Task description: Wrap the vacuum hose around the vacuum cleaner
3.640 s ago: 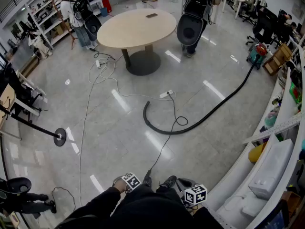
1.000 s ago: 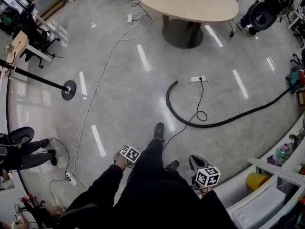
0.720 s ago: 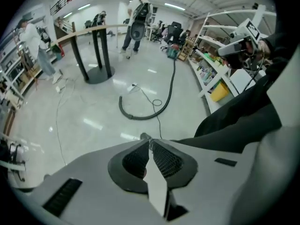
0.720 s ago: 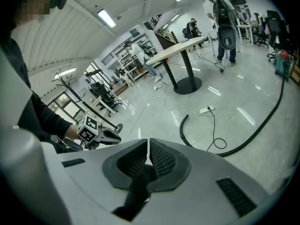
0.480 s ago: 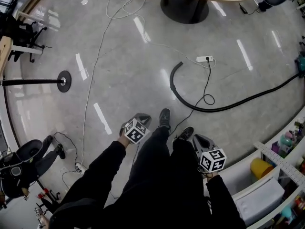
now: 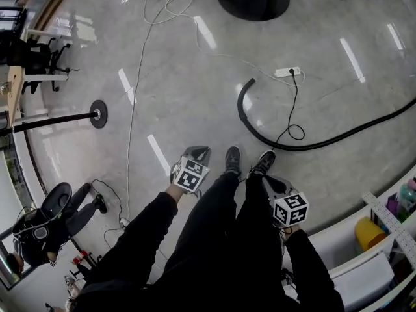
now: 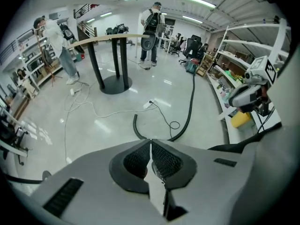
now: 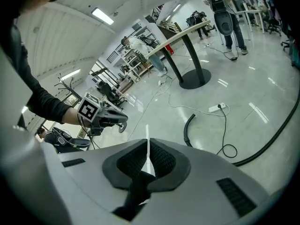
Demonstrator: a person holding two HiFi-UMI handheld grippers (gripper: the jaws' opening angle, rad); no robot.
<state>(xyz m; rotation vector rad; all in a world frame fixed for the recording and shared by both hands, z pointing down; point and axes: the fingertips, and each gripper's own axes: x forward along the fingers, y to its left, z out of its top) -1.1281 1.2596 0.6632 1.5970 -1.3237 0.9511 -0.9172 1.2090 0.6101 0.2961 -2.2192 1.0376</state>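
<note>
Both pairs of jaws pressed together and empty, left gripper (image 6: pixel 197 153) and right gripper (image 6: pixel 273 184) by the shoes, hose (image 6: pixel 242 113) curled on the floor just ahead, and that thin cord (image 6: pixel 294 132) lying against it could snag in a grab!

Bright overhead strip lighting, streaky glare on the polished floor (image 6: pixel 195 83), strong fisheye bending at edges, sharp focus

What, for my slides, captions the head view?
Person near the black hose, left gripper and right gripper shut and empty.
</note>
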